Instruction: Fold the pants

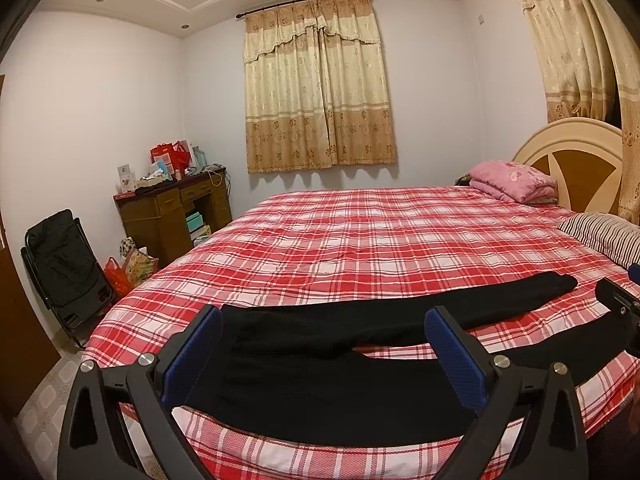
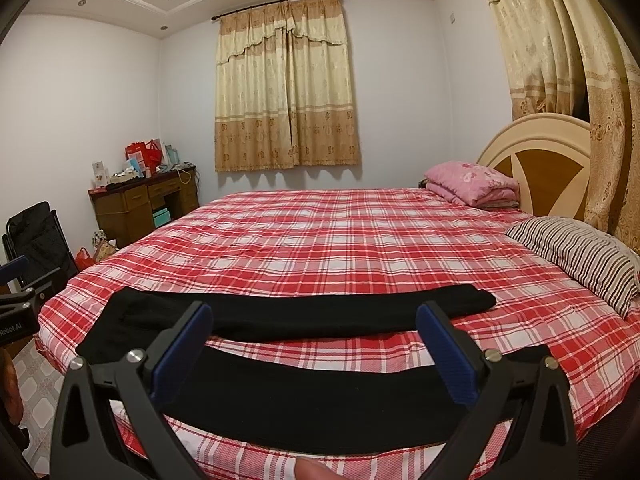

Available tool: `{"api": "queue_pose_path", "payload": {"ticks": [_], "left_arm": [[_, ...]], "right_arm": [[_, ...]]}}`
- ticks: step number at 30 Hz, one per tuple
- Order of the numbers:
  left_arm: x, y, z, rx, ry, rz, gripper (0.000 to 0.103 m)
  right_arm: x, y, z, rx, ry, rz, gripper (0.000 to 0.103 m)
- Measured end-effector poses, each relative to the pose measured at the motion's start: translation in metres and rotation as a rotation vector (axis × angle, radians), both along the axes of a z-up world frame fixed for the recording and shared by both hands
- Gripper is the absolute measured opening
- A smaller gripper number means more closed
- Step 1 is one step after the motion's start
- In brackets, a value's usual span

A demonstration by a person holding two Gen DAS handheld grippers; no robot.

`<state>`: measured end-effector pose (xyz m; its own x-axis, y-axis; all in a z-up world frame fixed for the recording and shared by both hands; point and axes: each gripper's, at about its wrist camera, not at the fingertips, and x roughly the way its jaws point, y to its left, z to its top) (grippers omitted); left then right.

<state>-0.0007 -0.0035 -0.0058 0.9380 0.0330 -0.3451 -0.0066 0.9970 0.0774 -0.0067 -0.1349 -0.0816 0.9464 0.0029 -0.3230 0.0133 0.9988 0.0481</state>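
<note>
Black pants [image 1: 320, 384] lie flat on the red plaid bed [image 1: 360, 240] near its front edge, waist to the left, the two legs spread apart toward the right. My left gripper [image 1: 324, 344] is open, hovering above the waist and crotch area. My right gripper [image 2: 316, 340] is open, hovering above the near leg of the pants [image 2: 304, 396], with the far leg [image 2: 320, 312] beyond it. Neither gripper holds anything. The right gripper's body shows at the right edge of the left wrist view [image 1: 620, 304], and the left gripper's body at the left edge of the right wrist view [image 2: 20, 300].
A striped pillow [image 2: 580, 256] and a folded pink quilt [image 2: 472, 182] lie at the bed's head by the headboard [image 2: 540, 156]. A wooden desk [image 1: 176, 208] with clutter, bags and a black folding chair [image 1: 60, 268] stand at the left wall. Curtains [image 1: 320, 88] hang behind.
</note>
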Motion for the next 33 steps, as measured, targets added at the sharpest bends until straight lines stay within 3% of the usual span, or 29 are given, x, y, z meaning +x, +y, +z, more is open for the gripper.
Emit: {"api": "queue_pose_path", "payload": {"ticks": [25, 28, 33], "left_arm": [[0.012, 0.007, -0.016, 0.008, 0.025, 0.013, 0.102], [0.030, 0.019, -0.028, 0.039, 0.031, 0.046, 0.102], [0.092, 0.088, -0.053, 0.038, 0.089, 0.170, 0.102]], "right_arm": [[0.004, -0.002, -0.006, -0.008, 0.018, -0.001, 0.103], [0.008, -0.003, -0.009, -0.009, 0.030, 0.001, 0.103], [0.023, -0.001, -0.026, -0.024, 0.083, 0.001, 0.103]]}}
